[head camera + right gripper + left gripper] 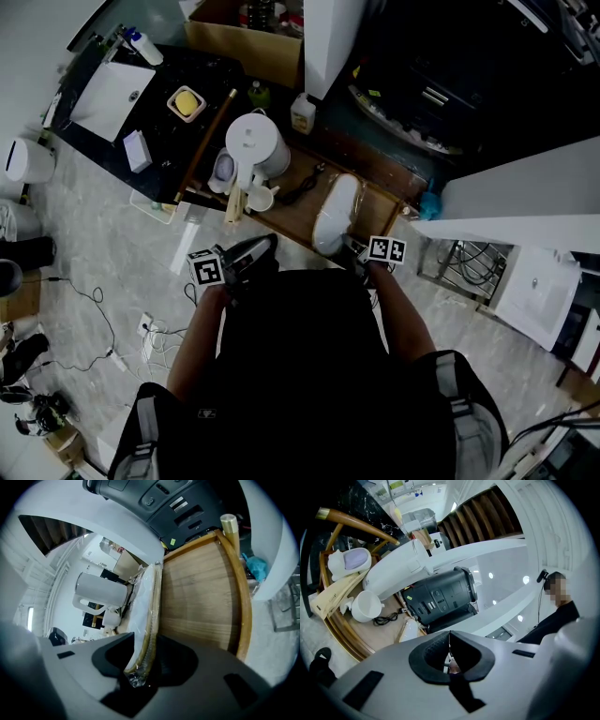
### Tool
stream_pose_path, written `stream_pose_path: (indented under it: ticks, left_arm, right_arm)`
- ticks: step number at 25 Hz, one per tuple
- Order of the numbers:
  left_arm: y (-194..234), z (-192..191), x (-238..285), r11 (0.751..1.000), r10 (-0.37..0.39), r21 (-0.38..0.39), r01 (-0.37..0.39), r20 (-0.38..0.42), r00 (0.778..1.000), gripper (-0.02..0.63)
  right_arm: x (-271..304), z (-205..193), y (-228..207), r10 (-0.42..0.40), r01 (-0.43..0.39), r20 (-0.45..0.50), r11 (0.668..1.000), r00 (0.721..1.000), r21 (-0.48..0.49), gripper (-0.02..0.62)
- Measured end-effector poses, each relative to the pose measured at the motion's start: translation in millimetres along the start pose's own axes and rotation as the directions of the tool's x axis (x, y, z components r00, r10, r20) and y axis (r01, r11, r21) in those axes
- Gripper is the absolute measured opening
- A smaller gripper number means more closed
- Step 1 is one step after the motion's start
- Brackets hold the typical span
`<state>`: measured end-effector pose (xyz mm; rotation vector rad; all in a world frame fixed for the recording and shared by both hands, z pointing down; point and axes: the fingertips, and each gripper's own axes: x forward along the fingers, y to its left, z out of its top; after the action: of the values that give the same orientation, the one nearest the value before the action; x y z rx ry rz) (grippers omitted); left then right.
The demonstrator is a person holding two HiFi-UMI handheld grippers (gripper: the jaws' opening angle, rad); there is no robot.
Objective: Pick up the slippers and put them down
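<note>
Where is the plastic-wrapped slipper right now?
In the head view the plastic-wrapped slipper lies on the wooden tray right of the white kettle, its near end between the right gripper's open jaws.

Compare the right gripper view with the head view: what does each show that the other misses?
Only the right gripper view: the right gripper with its jaws apart and the tan sole edge of the plastic-wrapped white slipper between them, the pads seemingly clear of it.
Only the head view: the left gripper and the yellow sponge on the black counter.
Both: the slipper, the rimmed wooden tabletop and the white lidded jug.
</note>
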<state>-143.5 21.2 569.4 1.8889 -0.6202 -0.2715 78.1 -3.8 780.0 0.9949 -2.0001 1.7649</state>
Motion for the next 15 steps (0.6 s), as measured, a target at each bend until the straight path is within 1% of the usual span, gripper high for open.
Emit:
stream_pose_path:
  ticks: [4,8,10,12,15]
  left_arm:
    - [2.1,0.2,2.6,1.000,-0.012,-0.001,0.012,-0.009,1.000,0.012]
    - [2.1,1.6,6.0,1.000,0.007,0.015,-0.006,-0.038,0.999,0.012]
    - [0.9,1.3,9.2,1.000,-0.020,0.008,0.020,-0.037,0.999,0.012]
    - [1.9,1.0,12.1,0.999,-0.036,0.005,0.036,-0.043,0.998,0.012]
    - [1.4,-0.5,16.9,0.999,-0.048,0.001,0.049,-0.065,0.997,0.012]
  right_arm:
    - [-5.1,1.4,1.3,0.006,-0.006,0.024,1.000,1.000,0.008,0.149]
    - [-11.9,3.0,1.7,0.000,-0.001,0.051,1.000,0.999,0.011,0.146]
    - [-15.4,3.5,4.2,0.009,-0.010,0.063,1.000,0.998,0.008,0.118]
    - [-18.0,3.5,8.7,0.023,-0.023,0.068,1.000,0.997,-0.001,0.051]
    - [-19.7,1.4,16.8,0.036,-0.035,0.060,0.999,0.998,-0.025,0.018]
